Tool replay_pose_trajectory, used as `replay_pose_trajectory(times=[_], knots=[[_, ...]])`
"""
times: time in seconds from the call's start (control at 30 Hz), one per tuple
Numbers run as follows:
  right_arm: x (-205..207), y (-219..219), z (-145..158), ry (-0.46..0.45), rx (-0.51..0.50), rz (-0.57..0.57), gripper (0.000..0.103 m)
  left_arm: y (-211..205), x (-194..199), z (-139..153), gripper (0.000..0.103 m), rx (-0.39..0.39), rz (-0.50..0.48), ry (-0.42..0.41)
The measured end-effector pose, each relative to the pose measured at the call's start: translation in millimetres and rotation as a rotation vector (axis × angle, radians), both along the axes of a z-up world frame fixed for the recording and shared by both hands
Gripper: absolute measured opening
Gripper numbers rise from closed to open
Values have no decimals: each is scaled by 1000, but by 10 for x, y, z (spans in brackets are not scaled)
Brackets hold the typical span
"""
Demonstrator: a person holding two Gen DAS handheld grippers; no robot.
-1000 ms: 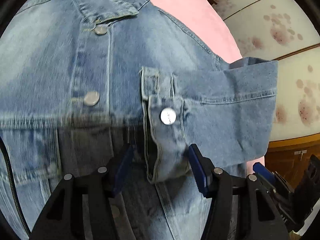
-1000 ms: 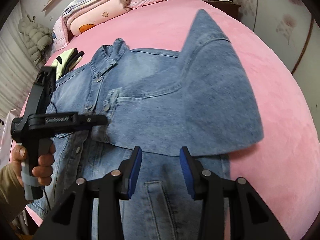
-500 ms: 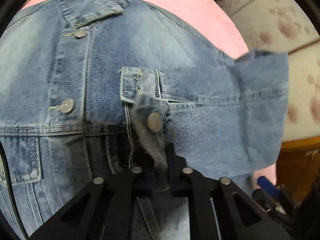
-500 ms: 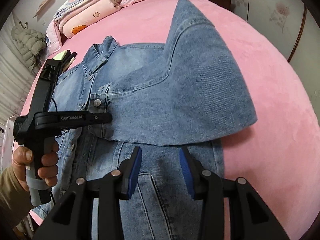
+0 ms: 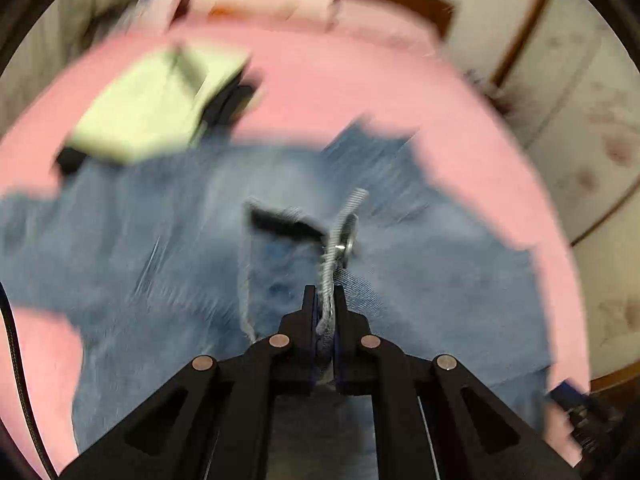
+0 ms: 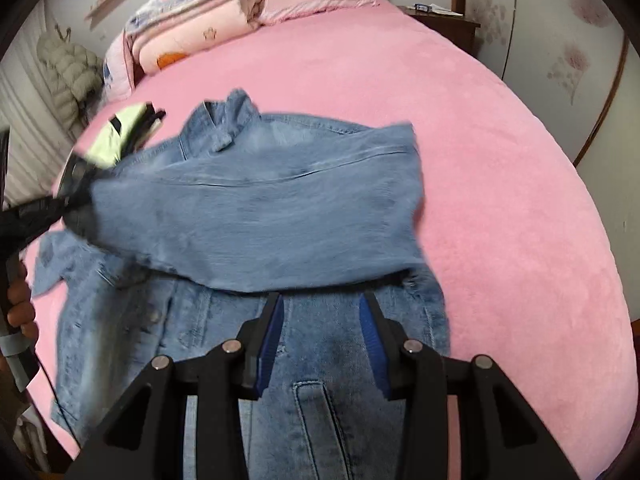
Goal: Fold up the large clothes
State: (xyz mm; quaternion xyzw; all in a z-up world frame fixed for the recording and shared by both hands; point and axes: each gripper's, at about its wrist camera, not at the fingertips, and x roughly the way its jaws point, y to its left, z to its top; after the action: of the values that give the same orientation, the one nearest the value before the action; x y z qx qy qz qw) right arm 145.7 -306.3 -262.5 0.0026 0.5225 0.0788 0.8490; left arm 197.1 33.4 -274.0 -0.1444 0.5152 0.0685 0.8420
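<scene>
A blue denim jacket (image 6: 256, 240) lies front up on the pink bed (image 6: 400, 92), collar toward the headboard. My left gripper (image 5: 325, 300) is shut on the buttoned cuff (image 5: 340, 240) of one sleeve and holds it lifted. In the right wrist view that sleeve (image 6: 260, 208) stretches across the jacket's chest to the left gripper (image 6: 60, 204), which is blurred at the left edge. My right gripper (image 6: 320, 316) is open and empty, hovering over the jacket's lower front. The left wrist view is strongly blurred.
A folded yellow-green and black garment (image 6: 120, 136) lies on the bed by the jacket's left shoulder; it also shows in the left wrist view (image 5: 156, 104). Folded quilts and a pillow (image 6: 200, 32) sit at the headboard. A nightstand (image 6: 440, 20) stands at the bed's far right.
My left gripper closed on the sleeve cuff, lifted it and pulled it across the jacket to the left. The sleeve now lies stretched over the chest. The right gripper stayed open.
</scene>
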Motion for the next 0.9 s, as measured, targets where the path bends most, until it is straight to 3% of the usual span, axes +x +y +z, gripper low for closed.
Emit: replay_pose_trajectory(times=[0.1, 0.13, 0.23, 0.3, 0.47, 0.53, 0.57, 0.6, 0.67, 0.7, 0.73, 0.9], knots=[[37, 26, -131, 4, -73, -2, 40, 194, -134, -497, 13, -39, 43, 113], [56, 16, -187, 0, -113, -7, 40, 210, -145, -565, 15, -34, 49, 113], [114, -58, -261, -21, -204, -16, 40, 210, -85, -591, 27, -7, 53, 93], [150, -116, -289, -39, -261, -19, 40, 120, -17, -586, 54, -29, 46, 88], [300, -232, -451, -27, -358, 6, 40, -137, 62, -588, 58, 41, 1, 106], [381, -239, -531, -13, -362, 29, 40, -122, 109, -596, 46, 38, 6, 105], [411, -237, -552, -13, -363, 35, 40, -92, 118, -584, 22, 36, 15, 99], [445, -240, -568, -14, -363, 38, 40, -43, 158, -572, 6, 14, 22, 101], [515, -264, -594, -13, -334, 44, 37, 46, 196, -538, 6, -34, 44, 95], [533, -283, -599, -10, -311, 40, 22, 52, 219, -522, 5, -34, 47, 86], [538, -336, -597, 1, -238, 31, 14, 40, 238, -485, 5, -22, 41, 76], [437, -371, -531, -52, -193, -51, 13, -249, 434, -207, 4, 75, -59, -37]])
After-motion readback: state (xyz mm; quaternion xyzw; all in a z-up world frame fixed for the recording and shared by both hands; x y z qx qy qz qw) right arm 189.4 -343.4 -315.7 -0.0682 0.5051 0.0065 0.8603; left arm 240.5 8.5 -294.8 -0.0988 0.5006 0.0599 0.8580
